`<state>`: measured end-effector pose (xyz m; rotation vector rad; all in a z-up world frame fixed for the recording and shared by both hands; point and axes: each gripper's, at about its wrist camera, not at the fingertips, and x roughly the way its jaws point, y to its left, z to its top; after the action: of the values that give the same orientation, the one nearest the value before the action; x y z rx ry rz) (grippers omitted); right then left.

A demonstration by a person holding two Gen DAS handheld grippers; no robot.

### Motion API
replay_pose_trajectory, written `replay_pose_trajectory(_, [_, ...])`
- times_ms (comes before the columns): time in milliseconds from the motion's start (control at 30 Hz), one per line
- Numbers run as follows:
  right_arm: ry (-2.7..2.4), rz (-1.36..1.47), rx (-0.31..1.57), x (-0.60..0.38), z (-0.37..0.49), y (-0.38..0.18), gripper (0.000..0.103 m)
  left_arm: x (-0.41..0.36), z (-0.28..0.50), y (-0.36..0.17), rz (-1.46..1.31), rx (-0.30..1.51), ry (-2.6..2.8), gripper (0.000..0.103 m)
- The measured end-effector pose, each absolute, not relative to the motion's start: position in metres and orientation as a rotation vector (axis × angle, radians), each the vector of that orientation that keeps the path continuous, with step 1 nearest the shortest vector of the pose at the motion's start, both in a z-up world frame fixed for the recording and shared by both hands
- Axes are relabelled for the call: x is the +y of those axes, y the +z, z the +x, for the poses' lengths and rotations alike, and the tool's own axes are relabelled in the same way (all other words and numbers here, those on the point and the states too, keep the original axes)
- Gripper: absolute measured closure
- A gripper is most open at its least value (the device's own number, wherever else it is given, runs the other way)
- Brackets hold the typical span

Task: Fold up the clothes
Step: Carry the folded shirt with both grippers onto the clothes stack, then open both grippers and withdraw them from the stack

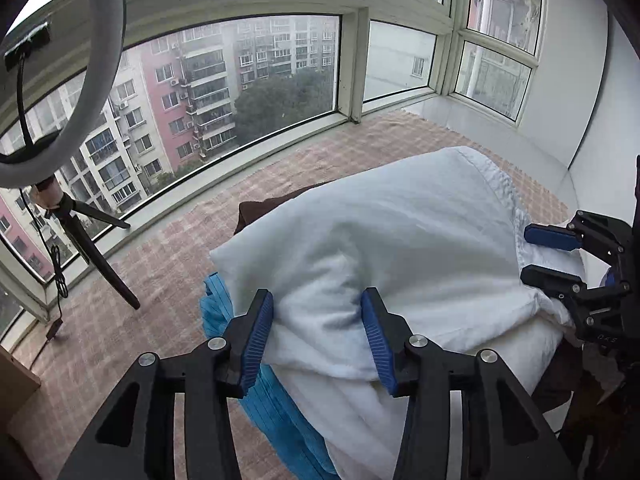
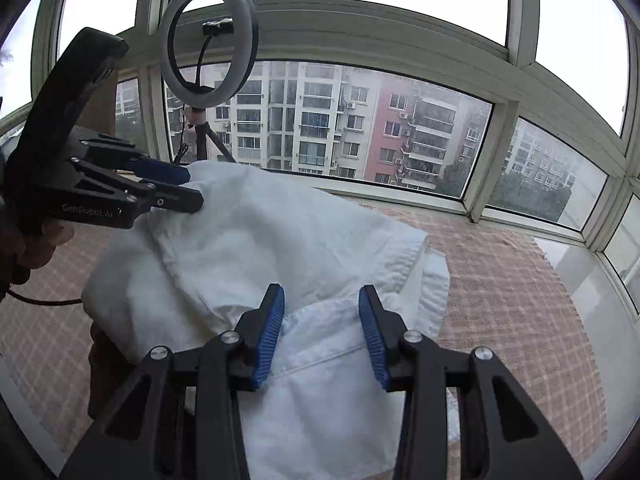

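A white garment (image 1: 400,232) (image 2: 260,232) lies folded in a mound on a pile of clothes. In the left wrist view my left gripper (image 1: 318,340) is open, its blue pads wide apart astride the garment's near fold. My right gripper (image 1: 526,254) sits at the garment's right hemmed edge with a gap between its fingers. The right wrist view shows my right gripper (image 2: 322,334) open over a hemmed layer of the same garment. My left gripper (image 2: 195,189) is at the far left corner, its fingers apart against the cloth. A hand (image 2: 36,244) holds its grip.
A blue garment (image 1: 260,404) and a brown one (image 1: 272,208) lie under the white one. All rest on a pink checked cloth (image 1: 160,272) (image 2: 500,280) along a bay window. A ring light (image 1: 116,40) (image 2: 248,52) on a tripod (image 1: 100,256) stands at the left.
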<state>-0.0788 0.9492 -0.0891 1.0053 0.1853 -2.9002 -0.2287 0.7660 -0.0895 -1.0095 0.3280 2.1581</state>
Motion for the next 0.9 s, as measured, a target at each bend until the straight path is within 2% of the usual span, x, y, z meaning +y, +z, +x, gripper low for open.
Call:
replay_pose_trajectory(67, [-2.858, 0.995, 0.114, 0.966, -0.067, -0.104, 0.065, 0.758, -0.23, -0.087, -1.014, 0.277, 2.137, 0.054])
replay_pose_trajectory(233, [-2.866, 1.008, -0.007, 0.965, -0.059, -0.085, 0.064, 0.756, -0.209, -0.057, -0.989, 0.304, 2.188, 0.056])
replay_pose_trajectory(300, [-2.874, 1.011, -0.046, 0.962, -0.057, -0.077, 0.056, 0.755, -0.194, -0.048, -0.984, 0.304, 2.2, 0.055])
replay_pose_trajectory(367, [-2.881, 1.013, -0.084, 0.959, -0.054, -0.068, 0.054, 0.758, -0.183, -0.049, -0.995, 0.31, 2.2, 0.053])
replay_pose_trajectory(467, [-2.891, 1.017, -0.143, 0.955, -0.05, -0.055, 0.054, 0.766, -0.176, -0.067, -1.038, 0.331, 2.18, 0.043])
replay_pose_trajectory(533, [-2.886, 1.058, -0.166, 0.951, -0.051, -0.056, 0.052, 0.771, -0.171, -0.08, -1.066, 0.345, 2.166, 0.041])
replay_pose_trajectory(600, [-2.852, 1.252, -0.142, 0.945, -0.063, -0.082, 0.052, 0.777, -0.166, -0.092, -1.094, 0.358, 2.152, 0.041])
replay_pose_trajectory(667, [-2.859, 1.321, -0.169, 0.941, -0.066, -0.087, 0.052, 0.77, -0.16, -0.085, -1.113, 0.334, 2.177, 0.041])
replay_pose_trajectory(733, [-2.899, 1.269, -0.216, 0.937, -0.054, -0.07, 0.052, 0.76, -0.151, -0.073, -1.131, 0.316, 2.208, 0.04])
replay_pose_trajectory(833, [-2.959, 1.195, -0.21, 0.922, -0.033, -0.047, 0.043, 0.727, -0.125, -0.053, -1.078, 0.308, 2.239, 0.03])
replay_pose_trajectory(900, [-3.002, 1.159, -0.202, 0.91, -0.016, -0.035, 0.041, 0.705, -0.107, -0.039, -1.04, 0.303, 2.259, 0.027])
